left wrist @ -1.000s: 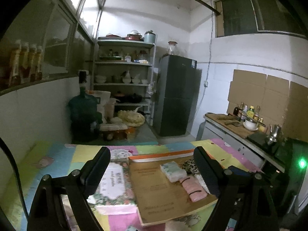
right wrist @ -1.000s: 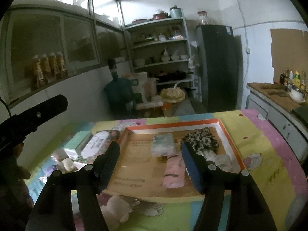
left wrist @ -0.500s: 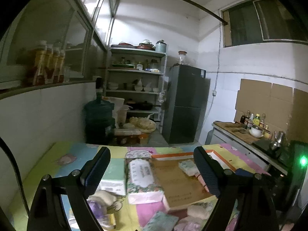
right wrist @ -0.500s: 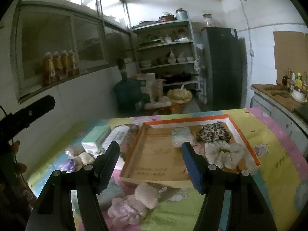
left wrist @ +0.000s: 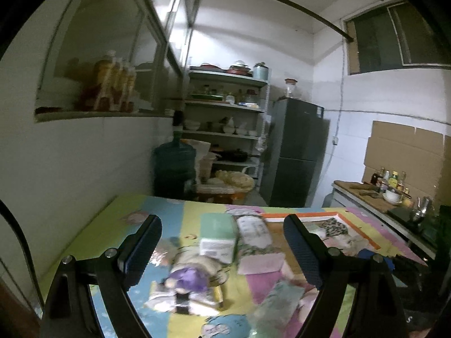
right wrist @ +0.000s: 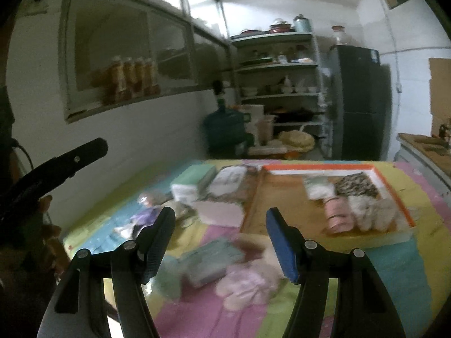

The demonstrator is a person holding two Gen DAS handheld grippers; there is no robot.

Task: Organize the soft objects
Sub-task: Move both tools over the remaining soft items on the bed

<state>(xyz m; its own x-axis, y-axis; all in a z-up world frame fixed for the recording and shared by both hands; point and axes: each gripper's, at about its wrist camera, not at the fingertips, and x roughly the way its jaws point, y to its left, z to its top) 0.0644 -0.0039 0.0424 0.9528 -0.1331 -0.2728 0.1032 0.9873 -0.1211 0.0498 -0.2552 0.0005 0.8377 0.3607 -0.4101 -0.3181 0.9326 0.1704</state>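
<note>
A wooden tray with an orange rim (right wrist: pixel 318 166) lies on the colourful mat and holds a mint pack (right wrist: pixel 318 187), a leopard-print piece (right wrist: pixel 358 186), a pink roll (right wrist: pixel 338 214) and white fluffy pieces (right wrist: pixel 372 211). Left of and in front of the tray lie a pink pack (right wrist: pixel 220 211), a teal cloth (right wrist: pixel 211 262), a pink fluffy piece (right wrist: pixel 248 281) and a purple-haired doll (left wrist: pixel 188 278). My right gripper (right wrist: pixel 220 242) hovers open above the teal cloth. My left gripper (left wrist: pixel 222 250) is open over the doll, holding nothing.
A green tissue box (left wrist: pixel 217 235) and a patterned tissue pack (left wrist: pixel 253 232) lie side by side just left of the tray. A white wall (left wrist: pixel 70 169) runs along the mat's left edge. Beyond the mat stand a water jug (left wrist: pixel 174 166), shelves and a fridge (left wrist: pixel 296 155).
Both grippers have drawn back and swung left, away from the tray. The loose items in front of and beside the tray have come into view. Both stayed open.
</note>
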